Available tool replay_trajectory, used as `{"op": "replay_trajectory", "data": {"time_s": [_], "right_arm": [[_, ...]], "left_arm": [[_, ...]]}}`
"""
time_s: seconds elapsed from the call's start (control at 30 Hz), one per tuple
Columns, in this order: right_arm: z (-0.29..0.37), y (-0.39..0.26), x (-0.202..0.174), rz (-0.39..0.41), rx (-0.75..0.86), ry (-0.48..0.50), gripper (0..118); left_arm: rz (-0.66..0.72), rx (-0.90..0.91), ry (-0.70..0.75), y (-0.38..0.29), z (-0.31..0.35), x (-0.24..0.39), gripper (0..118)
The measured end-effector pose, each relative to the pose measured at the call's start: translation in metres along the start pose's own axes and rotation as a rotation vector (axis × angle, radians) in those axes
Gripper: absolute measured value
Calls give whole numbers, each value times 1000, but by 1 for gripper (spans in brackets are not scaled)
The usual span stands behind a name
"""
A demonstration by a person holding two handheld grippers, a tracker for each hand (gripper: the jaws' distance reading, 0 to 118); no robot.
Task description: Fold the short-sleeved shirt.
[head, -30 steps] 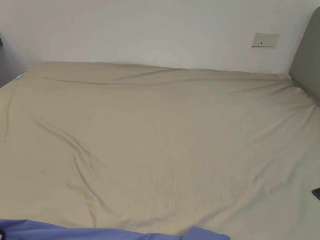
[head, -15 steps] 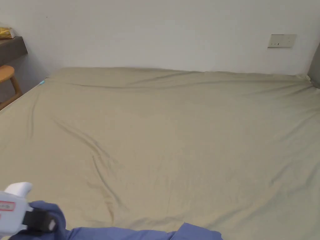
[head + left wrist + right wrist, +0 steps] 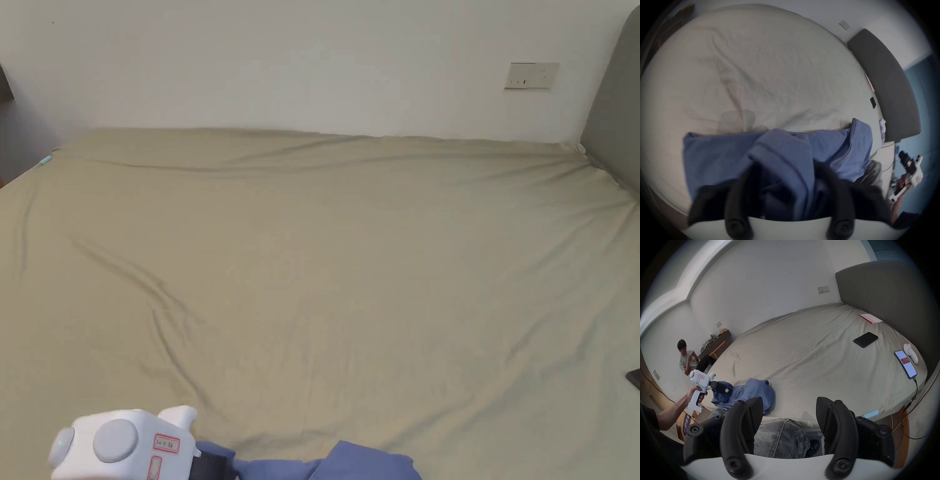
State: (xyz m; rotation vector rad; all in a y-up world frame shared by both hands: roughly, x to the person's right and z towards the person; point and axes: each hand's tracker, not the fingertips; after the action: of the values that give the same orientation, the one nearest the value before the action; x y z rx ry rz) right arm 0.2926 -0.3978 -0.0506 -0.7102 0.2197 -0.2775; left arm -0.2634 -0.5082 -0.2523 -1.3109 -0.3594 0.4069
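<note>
One wide bed (image 3: pixel 350 250) under a beige sheet, wrinkled, grey headboard (image 3: pixel 883 293) along one side. Blue shirt (image 3: pixel 752 392) bunched at the near edge of the bed. Left gripper (image 3: pixel 721 388) pinched on a lifted fold of shirt cloth. Right gripper (image 3: pixel 788 412) off the bed edge, jaws apart, holding nothing. Two phones (image 3: pixel 865 339) lie near the headboard.

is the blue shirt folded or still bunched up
Bunched up, not folded: the blue shirt lies in a crumpled heap at the bed's near edge, with the left gripper at it.
</note>
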Motion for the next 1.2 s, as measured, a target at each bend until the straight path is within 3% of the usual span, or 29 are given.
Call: {"op": "replay_trajectory", "data": {"time_s": [0.07,0.1,0.13,0.23,0.33,0.4,0.43,0.47,0.53,0.57,0.63,0.73,0.93,0.97,1.07,1.2], "right_arm": [[0,1,2,-12,-2,-3,74],[1,1,2,-14,-1,-5,74],[2,1,2,-14,1,-8,74],[3,1,4,-3,5,-11,74],[3,0,4,12,5,-8,74],[0,-3,5,12,4,-3,74],[-2,-4,6,7,2,2,74],[-4,-6,6,0,0,7,74],[-6,-9,5,-9,0,12,74],[-7,-10,5,-11,1,15,74],[-6,-12,3,-10,2,15,74],[-6,-16,4,-13,5,8,74],[-6,-23,12,-58,-11,-12,74],[-6,-25,13,-63,-13,-12,74],[-4,-26,13,-68,-15,-18,74],[7,-24,12,-47,-1,-34,74]], "left_arm": [[23,20,-153,-5,7,0,92],[22,34,-163,-6,15,3,108],[8,66,-152,-8,28,15,115],[-102,261,-21,-10,76,31,116],[-69,474,-9,-19,119,42,116],[-37,457,86,-26,123,42,115],[7,423,130,-28,117,40,111],[34,415,176,-32,106,38,84],[-6,415,314,-35,79,38,6],[-23,421,429,-40,63,44,0],[-90,381,411,-44,38,49,0],[-67,338,254,-50,2,61,0],[-381,312,343,-61,-35,132,0],[-377,299,260,-62,-37,139,0],[-161,86,-59,-59,-59,131,0],[-163,194,-35,-61,-36,122,0]]}}
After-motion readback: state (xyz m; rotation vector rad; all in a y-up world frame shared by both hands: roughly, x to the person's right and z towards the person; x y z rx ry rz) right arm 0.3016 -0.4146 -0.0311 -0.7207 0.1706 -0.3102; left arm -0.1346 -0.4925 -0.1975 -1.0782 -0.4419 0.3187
